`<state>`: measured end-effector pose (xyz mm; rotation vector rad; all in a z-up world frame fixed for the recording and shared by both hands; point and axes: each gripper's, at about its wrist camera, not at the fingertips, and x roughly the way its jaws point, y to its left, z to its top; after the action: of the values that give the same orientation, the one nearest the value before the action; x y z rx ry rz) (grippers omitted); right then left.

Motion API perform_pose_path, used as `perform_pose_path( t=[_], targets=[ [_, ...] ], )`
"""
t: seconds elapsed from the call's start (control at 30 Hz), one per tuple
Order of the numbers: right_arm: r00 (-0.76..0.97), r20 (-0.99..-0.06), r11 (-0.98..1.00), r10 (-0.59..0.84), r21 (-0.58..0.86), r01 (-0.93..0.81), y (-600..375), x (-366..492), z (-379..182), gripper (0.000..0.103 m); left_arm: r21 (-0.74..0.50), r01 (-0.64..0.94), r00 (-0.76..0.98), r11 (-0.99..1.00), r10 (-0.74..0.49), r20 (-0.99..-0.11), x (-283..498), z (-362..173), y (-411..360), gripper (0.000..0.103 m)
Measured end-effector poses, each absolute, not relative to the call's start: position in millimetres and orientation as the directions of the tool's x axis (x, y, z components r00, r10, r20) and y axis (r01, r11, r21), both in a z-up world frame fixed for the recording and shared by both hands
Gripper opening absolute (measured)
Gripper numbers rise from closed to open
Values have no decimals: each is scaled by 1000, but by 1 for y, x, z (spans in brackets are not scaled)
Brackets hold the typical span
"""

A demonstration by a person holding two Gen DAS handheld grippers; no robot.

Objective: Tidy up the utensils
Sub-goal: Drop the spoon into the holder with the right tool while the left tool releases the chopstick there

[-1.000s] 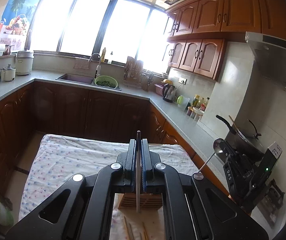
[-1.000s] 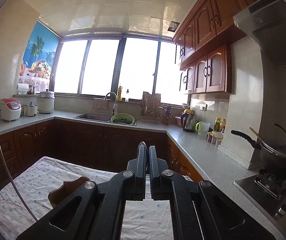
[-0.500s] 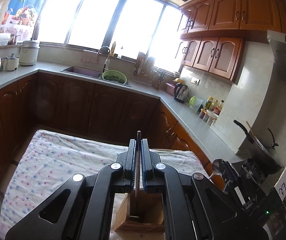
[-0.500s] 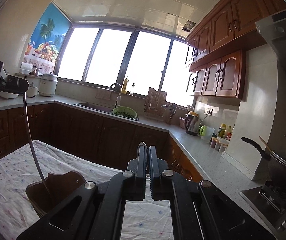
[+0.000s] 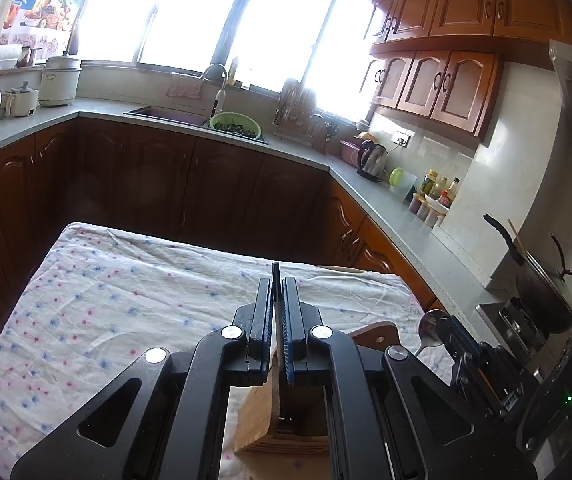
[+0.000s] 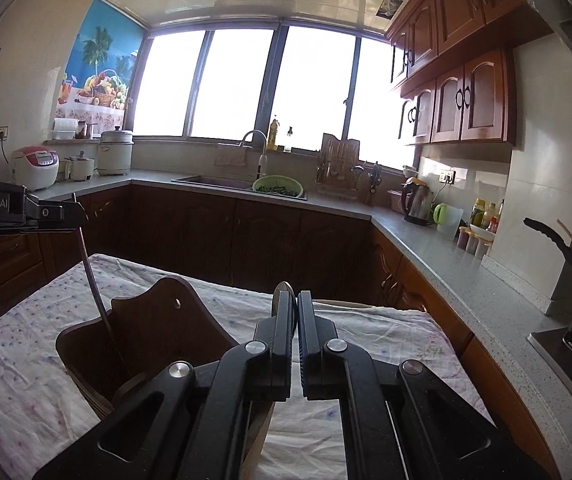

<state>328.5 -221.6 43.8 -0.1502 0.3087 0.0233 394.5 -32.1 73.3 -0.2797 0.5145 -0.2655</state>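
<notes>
My left gripper [image 5: 277, 292] is shut on a thin dark-handled utensil [image 5: 275, 276] that hangs down into a wooden utensil holder [image 5: 286, 428] right below it. In the right wrist view the holder [image 6: 146, 344] stands on the cloth at lower left, with the left gripper [image 6: 74, 212] above it and the utensil's shaft [image 6: 94, 280] reaching down inside. My right gripper [image 6: 296, 308] is shut on a metal spoon [image 6: 282, 289]; the spoon bowl [image 5: 430, 324] and right gripper [image 5: 446, 332] show in the left wrist view, to the right of the holder.
A floral cloth [image 5: 126, 300] covers the table. Wooden cabinets and a grey counter [image 5: 398, 220] run along the back and right, with a sink [image 5: 174, 114], a green colander [image 5: 236, 126], a kettle [image 5: 372, 158] and a black pan [image 5: 534, 272] on a stove.
My left gripper has lowered the thin utensil further into the wooden holder. My right gripper has come closer to the holder and stayed shut on the spoon.
</notes>
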Motion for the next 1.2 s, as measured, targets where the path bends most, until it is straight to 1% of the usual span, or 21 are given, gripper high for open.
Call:
perform_pose_path(
  t=[0.3,0.37,0.4,0.43,0.47,0.5,0.53,0.57,0.6,0.67,0.7,0.73,0.77,0.8,0.83,0.87,0.97,1.2],
  targets=[
    [926,-371,996,73,-19,-86,-241,336,49,5,-324,166,832,931,-309,-461,396,75,-31,4],
    [923,-376,996,81,-7,-90,-242,335,49,5,-321,172,831,931,-313,-461,395,77,-32,7],
    [922,-377,996,85,-2,-92,-242,334,49,5,-317,175,830,932,-312,-461,394,78,-32,11],
    [921,-380,995,91,4,-97,-243,333,50,6,-310,176,831,934,-310,-461,392,79,-33,17],
    [918,-384,995,98,11,-102,-243,333,50,10,-304,175,833,936,-306,-461,390,80,-33,22],
    [917,-385,995,102,16,-103,-243,332,50,14,-301,165,837,939,-295,-461,387,81,-32,39],
    [917,-384,994,104,23,-103,-242,329,51,21,-301,151,844,941,-282,-456,384,82,-30,53],
    [918,-381,994,108,33,-103,-244,327,53,28,-304,141,851,942,-273,-448,379,83,-27,56],
    [919,-379,994,111,44,-102,-245,324,55,30,-307,136,854,942,-268,-445,375,84,-25,56],
    [919,-380,994,103,60,-87,-249,319,59,38,-319,128,852,939,-269,-450,367,84,-19,61],
    [920,-379,994,101,73,-80,-252,315,61,41,-326,121,850,938,-267,-454,363,83,-15,68],
    [919,-380,993,105,91,-76,-256,313,63,47,-332,114,849,936,-266,-457,359,82,-12,73],
    [917,-383,991,110,112,-72,-259,310,64,54,-337,110,848,935,-265,-460,354,82,-8,74],
    [915,-386,989,114,132,-67,-263,307,66,59,-340,104,845,935,-263,-465,349,80,-5,75],
    [914,-388,986,121,152,-66,-267,305,67,67,-342,96,842,935,-260,-473,344,79,-2,79],
    [912,-388,983,129,171,-66,-271,301,68,70,-344,85,837,935,-255,-484,339,77,1,82],
    [910,-393,976,135,214,-53,-280,288,71,73,-351,62,830,934,-244,-502,319,72,12,83],
    [894,-403,950,197,305,-72,-290,243,68,74,-339,35,800,940,-230,-554,272,52,27,83]
  ],
)
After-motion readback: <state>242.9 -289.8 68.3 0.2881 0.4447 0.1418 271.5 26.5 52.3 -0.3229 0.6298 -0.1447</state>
